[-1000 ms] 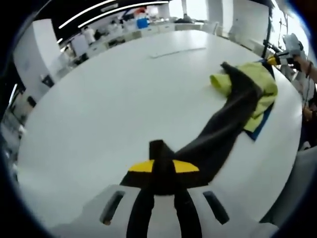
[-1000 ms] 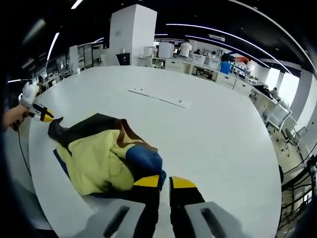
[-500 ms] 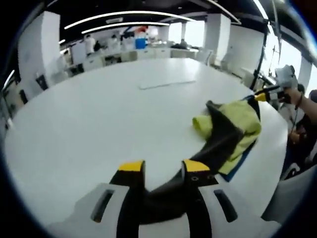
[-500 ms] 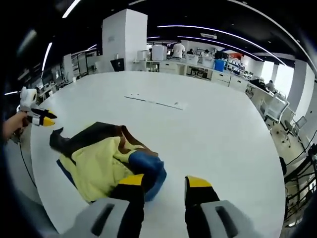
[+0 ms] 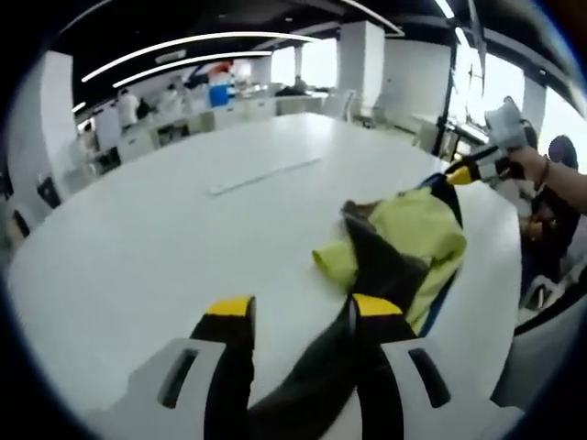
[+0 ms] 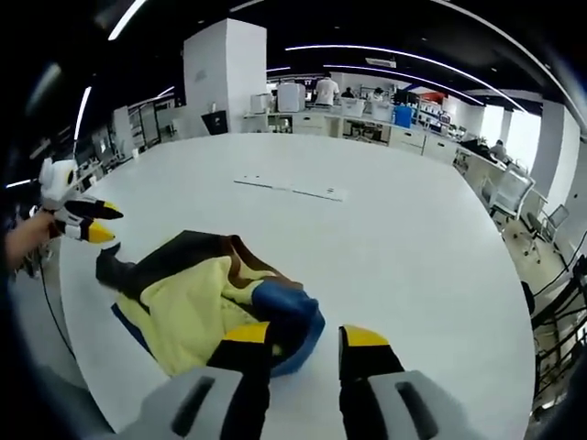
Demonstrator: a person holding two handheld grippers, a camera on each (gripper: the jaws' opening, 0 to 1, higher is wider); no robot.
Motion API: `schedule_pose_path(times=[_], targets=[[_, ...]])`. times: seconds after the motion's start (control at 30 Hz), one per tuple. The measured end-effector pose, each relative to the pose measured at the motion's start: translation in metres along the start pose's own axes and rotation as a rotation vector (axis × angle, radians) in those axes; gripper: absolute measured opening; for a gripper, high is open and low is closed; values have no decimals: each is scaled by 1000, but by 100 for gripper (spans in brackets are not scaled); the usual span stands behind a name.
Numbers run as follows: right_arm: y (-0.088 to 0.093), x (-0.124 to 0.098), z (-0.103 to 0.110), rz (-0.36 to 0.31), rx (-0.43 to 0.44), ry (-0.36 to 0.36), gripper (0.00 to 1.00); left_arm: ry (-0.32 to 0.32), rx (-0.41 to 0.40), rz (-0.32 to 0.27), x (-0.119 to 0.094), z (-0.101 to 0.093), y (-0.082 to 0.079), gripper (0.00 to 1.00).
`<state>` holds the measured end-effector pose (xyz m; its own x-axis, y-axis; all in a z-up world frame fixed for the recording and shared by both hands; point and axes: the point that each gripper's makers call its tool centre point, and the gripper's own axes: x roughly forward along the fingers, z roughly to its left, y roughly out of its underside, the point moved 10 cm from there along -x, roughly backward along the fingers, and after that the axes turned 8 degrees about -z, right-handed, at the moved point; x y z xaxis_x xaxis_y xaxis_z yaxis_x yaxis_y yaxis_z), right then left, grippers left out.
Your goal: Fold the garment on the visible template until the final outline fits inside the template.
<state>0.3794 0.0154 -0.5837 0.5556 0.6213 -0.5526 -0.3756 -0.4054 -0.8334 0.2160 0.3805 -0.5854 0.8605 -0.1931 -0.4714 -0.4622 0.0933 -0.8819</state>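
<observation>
The garment (image 5: 415,231) lies crumpled near the white table's edge: a yellow-green body, a blue part and a long dark sleeve (image 5: 390,275). That sleeve trails down between the spread jaws of my left gripper (image 5: 303,310), which is open. My right gripper (image 6: 305,335) is open too, its jaws just in front of the blue fold (image 6: 286,307) and yellow cloth (image 6: 197,302). The right gripper (image 5: 461,172) shows beyond the garment in the left gripper view. The left gripper (image 6: 104,223) hovers by the dark end (image 6: 179,252) in the right gripper view.
A thin pale strip (image 6: 292,188) lies on the round white table (image 6: 413,247), far beyond the garment; it also shows as strip (image 5: 261,174). A hand (image 5: 550,183) holds the right gripper. Desks, chairs and people stand in the background.
Both grippers, shut a second ago, have opened: the left let go of the dark sleeve, the right of the blue part. The sleeve has slumped back toward the pile.
</observation>
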Motion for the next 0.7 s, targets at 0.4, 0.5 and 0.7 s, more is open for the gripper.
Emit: schedule_pose_path(times=[0.4,0.5,0.7], targets=[[-7,-3,-6,-16,14,29,19,117,-37,-30,44,-24,-23,36],[-10,-3,-7,-19,13,30,19,133,-38,-28,54,-27,-26,35],[-17,3,-10,-14,9,8,15,161,-46,-7,77,-33,-30,35]])
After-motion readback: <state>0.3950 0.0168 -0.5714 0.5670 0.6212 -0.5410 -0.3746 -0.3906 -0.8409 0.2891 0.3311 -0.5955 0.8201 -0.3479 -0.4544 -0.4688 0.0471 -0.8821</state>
